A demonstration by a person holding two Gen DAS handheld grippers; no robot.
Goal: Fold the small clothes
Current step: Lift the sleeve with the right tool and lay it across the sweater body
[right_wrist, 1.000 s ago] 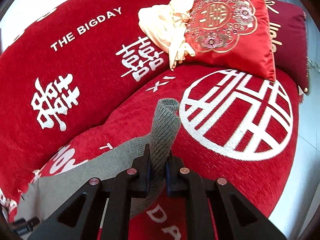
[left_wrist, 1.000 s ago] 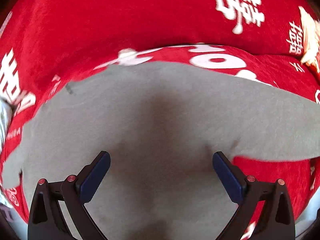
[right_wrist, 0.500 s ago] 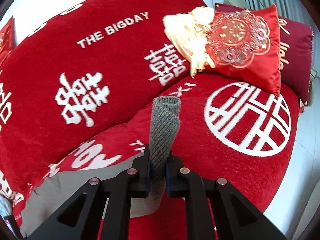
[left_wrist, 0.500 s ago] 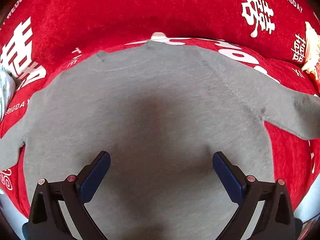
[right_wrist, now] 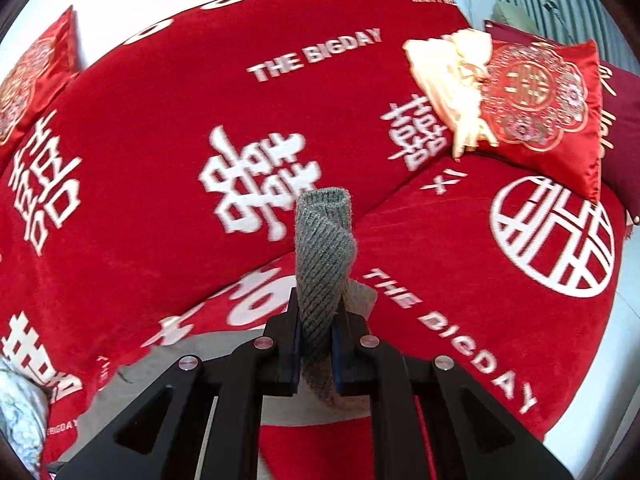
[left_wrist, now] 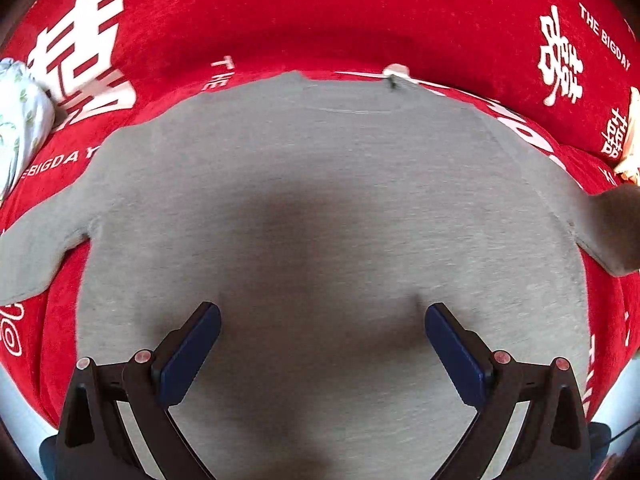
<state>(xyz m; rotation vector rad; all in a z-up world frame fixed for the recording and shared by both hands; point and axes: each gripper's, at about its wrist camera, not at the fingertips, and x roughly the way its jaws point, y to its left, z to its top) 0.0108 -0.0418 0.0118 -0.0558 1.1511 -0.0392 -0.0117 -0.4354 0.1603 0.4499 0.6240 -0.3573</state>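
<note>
We see grey sweater (left_wrist: pixel 320 208) spread flat on red sofa cover (left_wrist: pixel 320 20). Left tool (left_wrist: pixel 322 320) gapes wide above it, empty. Right tool (right_wrist: pixel 316 340) clamped tight on ribbed cuff (right_wrist: pixel 324 240), sleeve lifted.

My left wrist camera looks steeply down, close over the grey sweater (left_wrist: pixel 320 208) spread on the red cover (left_wrist: pixel 320 20). My right wrist camera faces forward and shallower across the sofa toward the cushions (right_wrist: pixel 540 108). Both views share the sweater and the cover.
</note>
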